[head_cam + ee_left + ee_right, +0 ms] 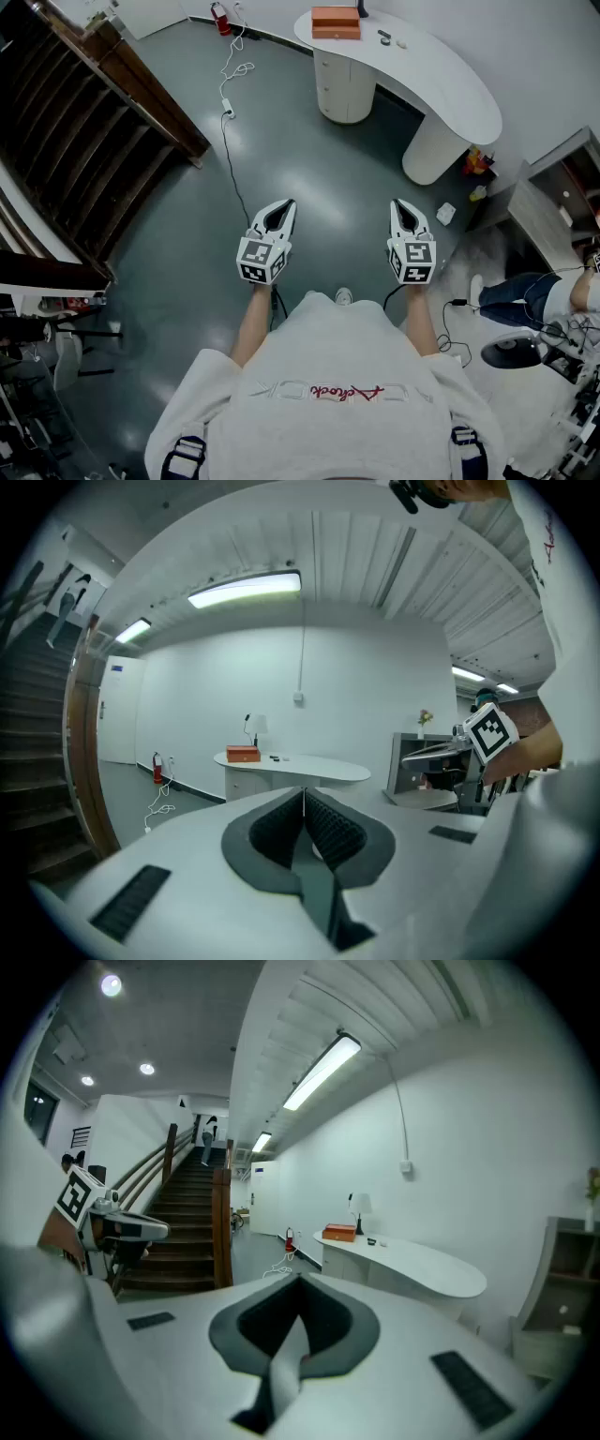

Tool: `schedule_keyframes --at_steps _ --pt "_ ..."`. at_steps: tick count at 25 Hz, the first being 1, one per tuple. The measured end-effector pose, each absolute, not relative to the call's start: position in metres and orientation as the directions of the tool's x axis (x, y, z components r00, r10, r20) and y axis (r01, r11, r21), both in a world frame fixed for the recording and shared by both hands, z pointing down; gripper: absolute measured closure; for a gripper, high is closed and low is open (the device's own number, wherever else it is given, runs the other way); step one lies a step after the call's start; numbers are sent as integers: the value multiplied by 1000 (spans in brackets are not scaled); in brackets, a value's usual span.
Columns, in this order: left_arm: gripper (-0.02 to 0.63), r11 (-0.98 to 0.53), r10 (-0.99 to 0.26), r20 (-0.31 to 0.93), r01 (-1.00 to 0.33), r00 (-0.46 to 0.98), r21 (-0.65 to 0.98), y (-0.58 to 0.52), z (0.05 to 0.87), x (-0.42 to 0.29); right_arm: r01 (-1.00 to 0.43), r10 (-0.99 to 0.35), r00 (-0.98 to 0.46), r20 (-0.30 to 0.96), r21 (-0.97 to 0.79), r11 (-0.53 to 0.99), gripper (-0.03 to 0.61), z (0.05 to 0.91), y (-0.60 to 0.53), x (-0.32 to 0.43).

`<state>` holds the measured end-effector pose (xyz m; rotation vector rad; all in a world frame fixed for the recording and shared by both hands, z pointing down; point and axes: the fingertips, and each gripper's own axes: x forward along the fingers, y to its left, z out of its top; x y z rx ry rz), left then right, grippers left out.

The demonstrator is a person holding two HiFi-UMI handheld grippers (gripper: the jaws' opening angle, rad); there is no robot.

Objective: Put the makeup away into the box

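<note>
We stand on a grey-blue floor (187,244) with both tools held out level in front of us, side by side and apart. The left gripper (287,203) has its dark ribbed jaws pressed together, and its own view shows nothing between them. The right gripper (399,204) is likewise closed tight and pinches nothing.

The orange rectangular box (336,22) sits at 12 o'clock, well apart from both grippers, on the far end of a white curved desk (450,89) that sweeps round towards 1 o'clock. Just beside the box, at its 3 o'clock, two small items (392,40) lie on the desktop, one dark and one pale. They are too small for us to tell whether they are makeup. A small lamp with a pale shade (359,1206) stands on the desk behind the box.

At 10 o'clock a dark wooden staircase (75,141) with a brown handrail climbs away. At 11 o'clock a white cable (230,84) trails across the floor from a red fire extinguisher (220,17) near the wall. Between 3 and 4 o'clock a person's leg in blue trousers (516,295) shows beside a grey shelf unit (548,202).
</note>
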<state>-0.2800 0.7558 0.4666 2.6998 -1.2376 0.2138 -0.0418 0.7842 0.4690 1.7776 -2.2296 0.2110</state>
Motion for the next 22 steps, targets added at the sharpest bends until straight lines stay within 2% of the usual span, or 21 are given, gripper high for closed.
schedule_keyframes --at_steps 22 --pt "598 -690 -696 180 -717 695 102 746 474 -324 -979 -943 -145 300 93 180 558 466 789 -95"
